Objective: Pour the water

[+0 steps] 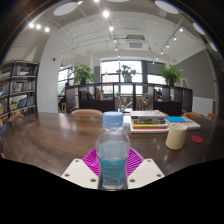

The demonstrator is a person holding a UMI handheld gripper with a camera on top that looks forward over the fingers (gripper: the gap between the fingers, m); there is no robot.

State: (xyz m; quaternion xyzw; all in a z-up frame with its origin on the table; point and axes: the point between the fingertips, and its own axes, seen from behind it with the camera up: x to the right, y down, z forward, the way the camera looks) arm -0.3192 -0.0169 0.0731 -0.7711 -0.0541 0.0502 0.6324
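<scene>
A clear plastic water bottle point(113, 153) with a pale blue cap and blue label stands upright between my fingers. My gripper point(113, 166) is shut on the bottle, with the magenta pads point(92, 160) pressing on both its sides. The bottle holds water. A pale cream cup point(176, 137) stands on the brown wooden table point(50, 140), ahead and to the right of the bottle, well beyond the fingers.
A stack of books point(150, 123) lies on the table behind the cup. A small red object point(197, 139) sits right of the cup. Chairs stand beyond the table, bookshelves point(18, 90) at the far left, windows and plants at the back.
</scene>
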